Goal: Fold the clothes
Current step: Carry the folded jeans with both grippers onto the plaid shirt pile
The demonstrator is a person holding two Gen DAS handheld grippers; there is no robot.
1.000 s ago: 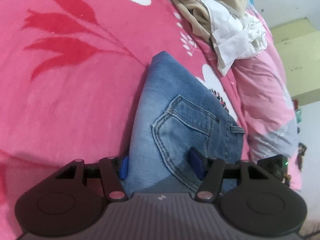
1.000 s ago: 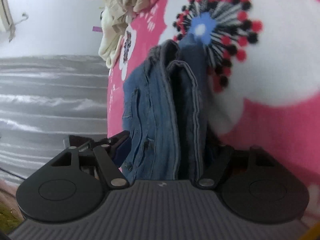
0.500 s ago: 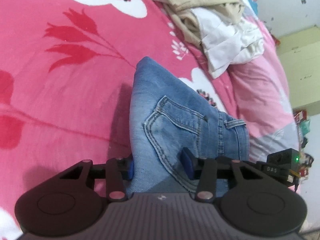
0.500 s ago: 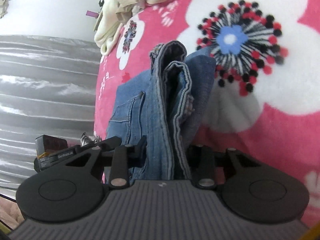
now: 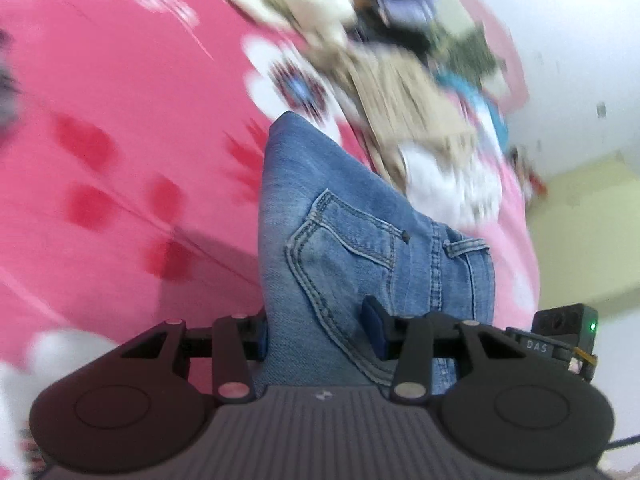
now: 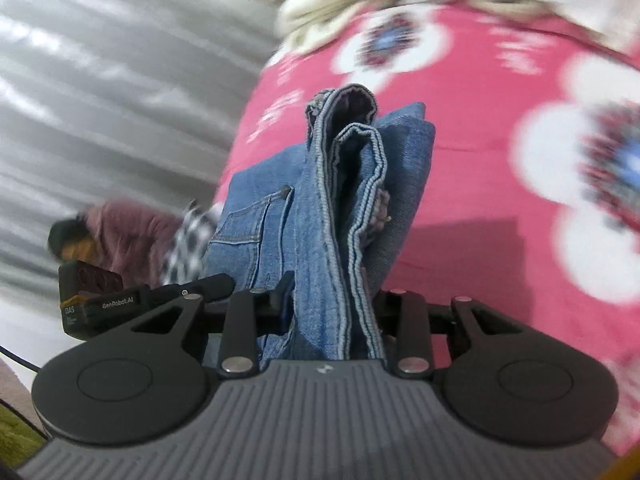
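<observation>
In the left wrist view, the left gripper [image 5: 320, 334] fills the bottom of the frame, its blue-padded fingers [image 5: 374, 330] clenched on a thick fold of the blue jeans [image 5: 340, 220]; the jaws have just been closing, and the denim sits pressed between them. The jeans rise from the jaws toward the centre of the frame, a stitched back pocket facing the camera and a belt loop to its right, the folded corner pointing up at mid-frame. At the lower right edge the other tool's camera block with a green light shows just beside the denim. Behind the jeans spreads the pink flowered bedspread [image 5: 120, 140], blurred, and at the upper centre and right lies a blurred pile of clothes [image 5: 384, 92] in beige and white. In the right wrist view, the right gripper [image 6: 332, 308] sits low in the frame, also grasping the jeans [image 6: 320, 208]: its jaws have just been closing too, and several stacked layers with stitched hems stand squeezed between them. The bundle stands upright in the centre, an open hem at its top. At the lower left the left tool's black body is near the denim. Beyond, the bedspread [image 6: 480, 160] fills the right half, a grey rippled curtain [image 6: 120, 100] the upper left, and pale clothes [image 6: 360, 0] lie along the top edge.
</observation>
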